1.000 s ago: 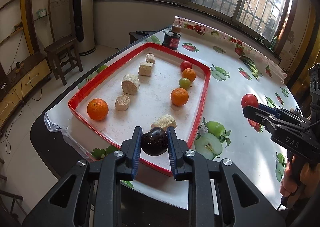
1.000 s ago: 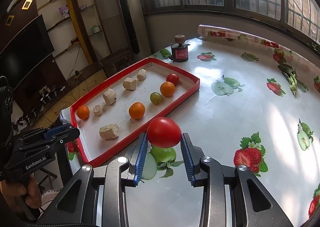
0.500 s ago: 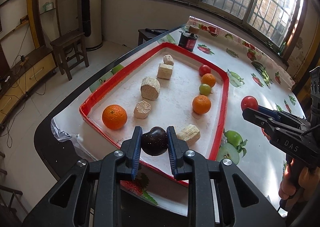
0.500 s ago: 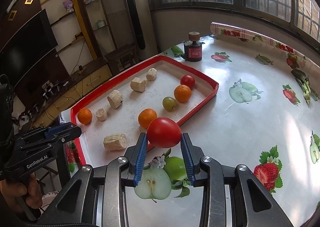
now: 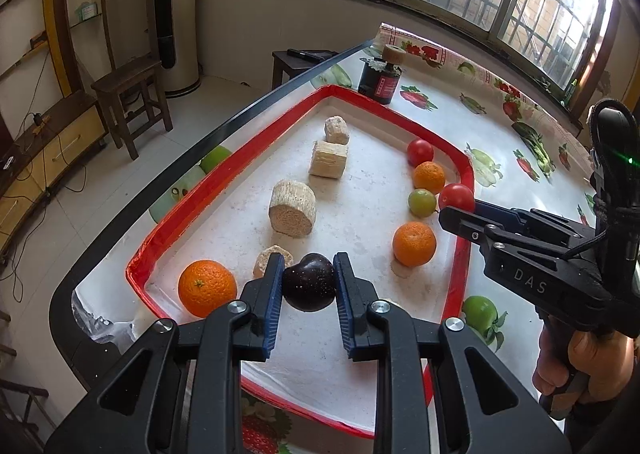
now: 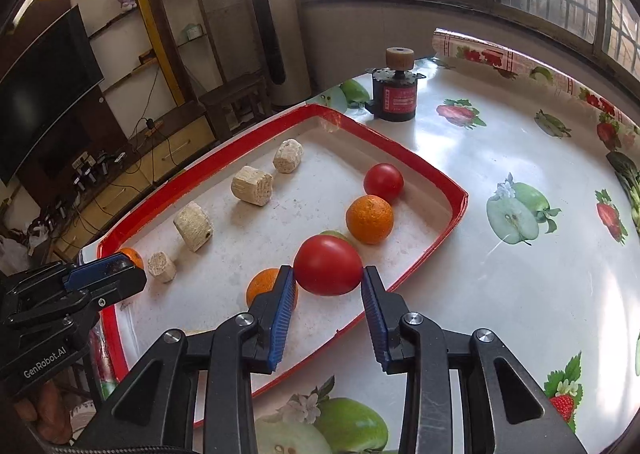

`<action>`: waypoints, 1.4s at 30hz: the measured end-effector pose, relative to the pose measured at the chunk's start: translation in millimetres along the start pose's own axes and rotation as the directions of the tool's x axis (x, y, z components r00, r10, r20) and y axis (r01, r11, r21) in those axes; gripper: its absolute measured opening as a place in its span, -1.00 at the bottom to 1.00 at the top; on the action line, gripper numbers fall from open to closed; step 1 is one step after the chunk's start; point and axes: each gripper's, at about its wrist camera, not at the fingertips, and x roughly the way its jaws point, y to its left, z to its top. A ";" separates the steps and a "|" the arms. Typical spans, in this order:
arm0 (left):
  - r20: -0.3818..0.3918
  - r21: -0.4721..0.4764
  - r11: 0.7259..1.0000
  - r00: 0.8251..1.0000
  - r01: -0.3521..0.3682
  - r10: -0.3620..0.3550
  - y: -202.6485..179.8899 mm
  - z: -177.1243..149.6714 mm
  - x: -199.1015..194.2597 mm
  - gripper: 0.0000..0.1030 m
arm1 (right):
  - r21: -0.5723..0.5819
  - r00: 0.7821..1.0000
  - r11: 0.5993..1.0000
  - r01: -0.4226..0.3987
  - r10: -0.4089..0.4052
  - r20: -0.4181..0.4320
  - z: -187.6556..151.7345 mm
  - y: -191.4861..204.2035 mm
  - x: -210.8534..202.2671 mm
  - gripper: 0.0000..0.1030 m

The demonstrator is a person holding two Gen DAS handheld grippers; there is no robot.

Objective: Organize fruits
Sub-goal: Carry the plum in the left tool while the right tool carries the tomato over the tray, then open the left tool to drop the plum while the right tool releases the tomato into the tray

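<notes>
The left gripper point(image 5: 308, 286) pinches a dark plum point(image 5: 309, 288) above the near end of the red tray point(image 5: 224, 169), with an orange point(image 5: 207, 288) at its nine o'clock. The right gripper point(image 6: 328, 286) pinches a red tomato point(image 6: 328, 265) over the tray's right side, a second orange point(image 6: 369, 219) at its one o'clock and another tomato point(image 6: 383, 182) beyond that.

A table point(image 6: 500, 294) under a fruit-print cloth bears a red-rimmed tray point(image 6: 416, 157) and a small black motor point(image 6: 394, 99).
</notes>
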 end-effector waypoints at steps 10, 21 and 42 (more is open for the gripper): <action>-0.035 0.026 0.999 0.999 -0.032 0.033 -1.2 -4.5 16.3 -0.57 | 0.000 1.000 1.000 -0.007 0.007 -0.025 2.0 -5.4 20.7 -0.32; -0.041 0.017 0.999 0.998 -0.049 0.049 -0.4 -5.3 14.2 -0.50 | 0.017 0.999 0.999 -0.036 0.036 -0.013 -0.6 -7.6 17.2 -0.23; 0.001 0.008 0.998 0.998 -0.057 0.057 7.1 -36.1 -25.2 -0.04 | -0.039 0.997 0.998 -0.059 0.061 0.054 -11.8 -7.6 -34.5 0.13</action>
